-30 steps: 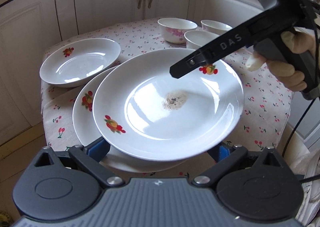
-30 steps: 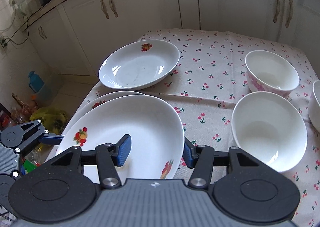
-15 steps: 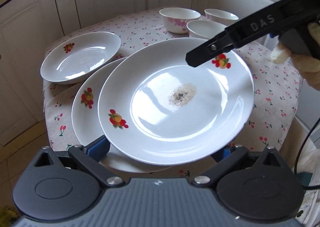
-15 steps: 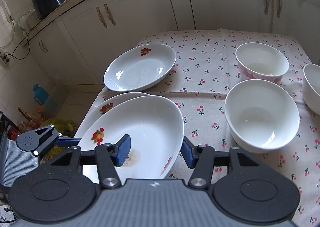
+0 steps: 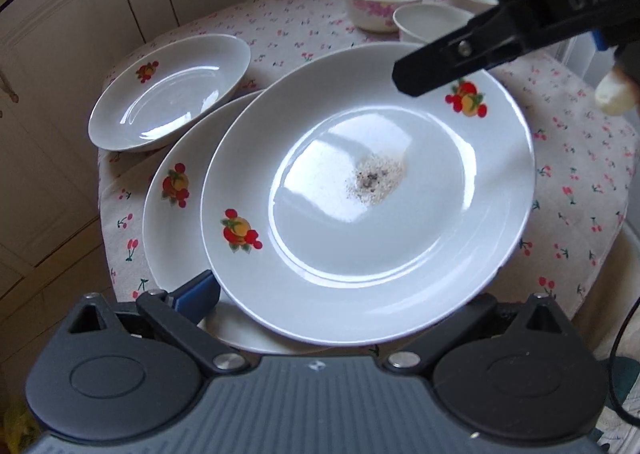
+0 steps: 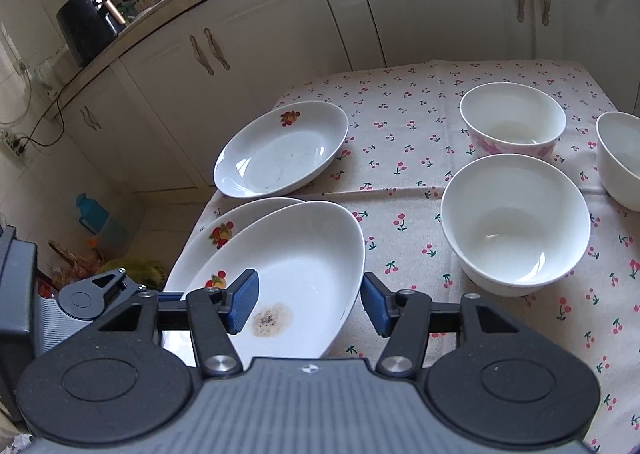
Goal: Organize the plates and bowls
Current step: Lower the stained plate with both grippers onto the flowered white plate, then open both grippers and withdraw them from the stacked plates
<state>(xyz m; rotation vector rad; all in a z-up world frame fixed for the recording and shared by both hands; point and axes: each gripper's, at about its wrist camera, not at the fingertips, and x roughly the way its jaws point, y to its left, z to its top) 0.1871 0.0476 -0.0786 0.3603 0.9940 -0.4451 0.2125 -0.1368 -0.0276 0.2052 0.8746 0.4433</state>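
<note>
Left gripper (image 5: 320,300) is clamped on the near rim of the soiled plate (image 5: 372,190), holding it tilted above the second plate (image 5: 176,210). One blue pad shows under the rim at left; the other is hidden by the plate. Gripping at the rim keeps the dish face clear and lets me slide it flat onto the one below.

Right gripper (image 6: 308,302) has its jaws opening. The plate's far rim sits in the gap between the pads, but neither pad presses on it, so the right side carries no load. I read it as having steadied the plate from the opposite edge; support is now left-side only.

Layout on the bench (image 5: 580,174), cherry-print cloth:
- soiled plate: in the air, overlapping the second plate, crumb patch in its centre
- second plate: flat on the cloth at the near edge, directly beneath
- third plate (image 6: 280,148): further back, apart from the stack
- bowls: pink-patterned bowl (image 6: 514,122), plain bowl (image 6: 516,226), and another bowl (image 6: 620,158) at the right edge, all separate, not nested

Judgement: plate stacking is in progress, bowls untouched. Risk: a single rim grip on a tilted glazed plate can slip or pivot. Lower it square onto the second plate.
</note>
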